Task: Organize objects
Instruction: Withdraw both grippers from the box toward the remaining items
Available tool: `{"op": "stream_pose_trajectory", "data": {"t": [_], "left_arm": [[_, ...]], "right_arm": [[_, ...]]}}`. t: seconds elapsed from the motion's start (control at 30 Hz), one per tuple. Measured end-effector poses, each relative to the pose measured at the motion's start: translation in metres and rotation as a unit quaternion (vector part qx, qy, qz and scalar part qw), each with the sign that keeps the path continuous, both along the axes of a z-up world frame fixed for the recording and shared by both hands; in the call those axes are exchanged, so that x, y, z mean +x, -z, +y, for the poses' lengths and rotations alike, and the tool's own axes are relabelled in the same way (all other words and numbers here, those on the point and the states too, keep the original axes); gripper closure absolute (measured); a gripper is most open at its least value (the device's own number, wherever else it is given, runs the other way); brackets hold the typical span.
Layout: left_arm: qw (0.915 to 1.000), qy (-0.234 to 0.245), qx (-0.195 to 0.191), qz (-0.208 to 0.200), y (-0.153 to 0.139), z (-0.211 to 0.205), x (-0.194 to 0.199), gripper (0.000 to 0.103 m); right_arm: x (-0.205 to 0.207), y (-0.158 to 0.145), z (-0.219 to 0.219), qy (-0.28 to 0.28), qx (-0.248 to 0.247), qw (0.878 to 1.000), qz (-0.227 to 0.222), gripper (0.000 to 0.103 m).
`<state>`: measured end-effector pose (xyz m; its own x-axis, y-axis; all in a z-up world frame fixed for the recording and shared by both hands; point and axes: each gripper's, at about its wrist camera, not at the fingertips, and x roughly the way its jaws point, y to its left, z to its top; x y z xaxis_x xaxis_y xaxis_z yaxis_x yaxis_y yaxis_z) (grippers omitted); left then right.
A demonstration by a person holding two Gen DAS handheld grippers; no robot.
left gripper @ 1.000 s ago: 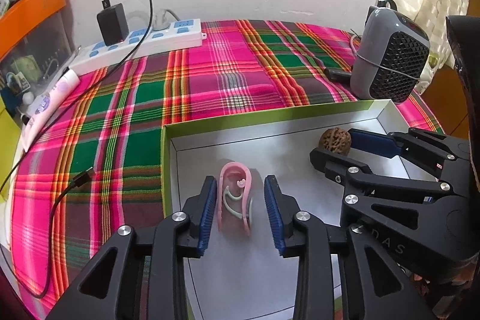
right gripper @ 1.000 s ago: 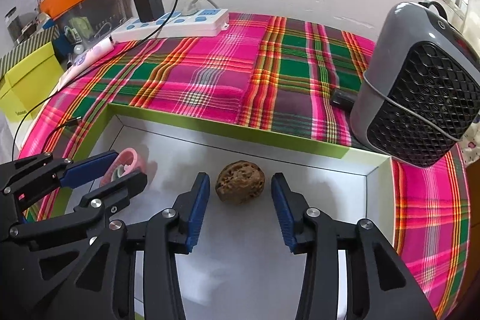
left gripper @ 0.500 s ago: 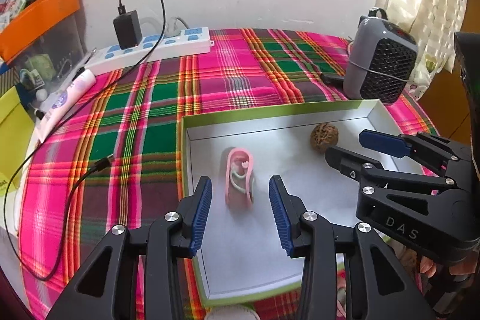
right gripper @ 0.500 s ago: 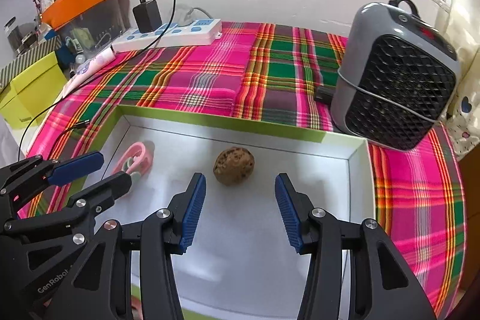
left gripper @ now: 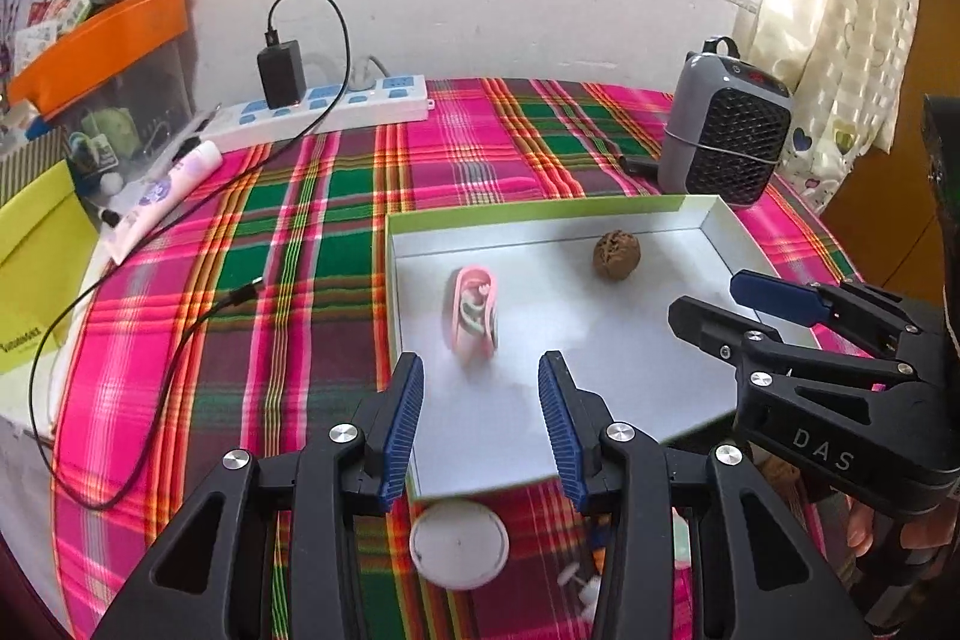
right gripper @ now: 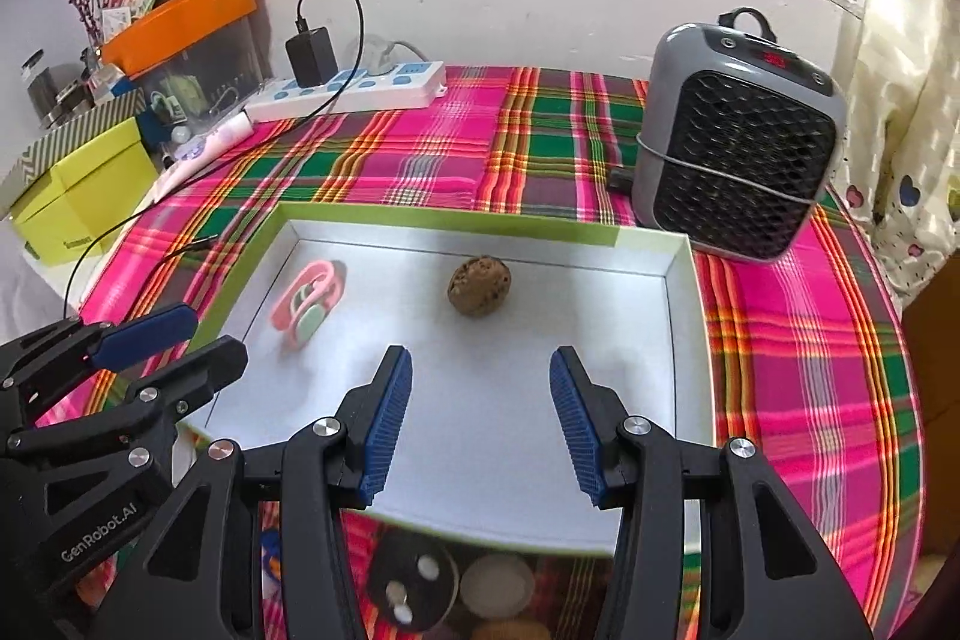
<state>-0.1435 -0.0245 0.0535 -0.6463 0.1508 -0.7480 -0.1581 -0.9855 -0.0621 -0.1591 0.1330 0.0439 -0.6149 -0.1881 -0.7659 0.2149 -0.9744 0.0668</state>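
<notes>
we count two things in the shallow green-edged tray (left gripper: 540, 214): one pink hair clip (left gripper: 474, 316) and one brown walnut (left gripper: 616, 256). the clip lies toward the tray's left wall, tipped on its side and a little blurred; the walnut sits near the tray's far wall, well apart from the clip. neither touches a wall.

we hold two grippers, both over the tray's near edge. the left gripper (left gripper: 480, 418) has its two blue pads spread with nothing between them; the clip lies beyond its tips, untouched. the right gripper (right gripper: 480, 418) is likewise spread and empty, the walnut beyond its tips. each gripper shows in the other's view at the tray's side.

on the plaid cloth (left gripper: 288, 232) around the tray we count one grey fan heater (right gripper: 741, 142) just past the tray's far right corner, one white power strip (left gripper: 324, 112) well beyond the tray's far left, by the wall, with one black charger (left gripper: 281, 67) plugged into it, and one black cable (left gripper: 150, 358) looping across the cloth left of the tray. one white tube (left gripper: 162, 190) lies left of the tray near the cloth's edge.

in front of the tray's near edge lies one white round lid (left gripper: 459, 544) in the left view; the right view shows one dark round piece (right gripper: 411, 586) and one pale round piece (right gripper: 498, 589) there, too blurred to name. beyond the cloth, left of the tray, stand one yellow-green box (right gripper: 78, 190) and one orange-lidded bin (right gripper: 180, 16).
</notes>
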Motion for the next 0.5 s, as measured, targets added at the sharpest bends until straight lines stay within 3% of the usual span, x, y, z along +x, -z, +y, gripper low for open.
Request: {"op": "stream_pose_trajectory", "data": {"t": [0.5], "left_arm": [[0.9995,-0.018,0.014,0.022,-0.004,-0.021,0.047,0.064]], "right_arm": [[0.054,-0.007,0.01,0.012,-0.003,0.999,0.034,0.054]]}}
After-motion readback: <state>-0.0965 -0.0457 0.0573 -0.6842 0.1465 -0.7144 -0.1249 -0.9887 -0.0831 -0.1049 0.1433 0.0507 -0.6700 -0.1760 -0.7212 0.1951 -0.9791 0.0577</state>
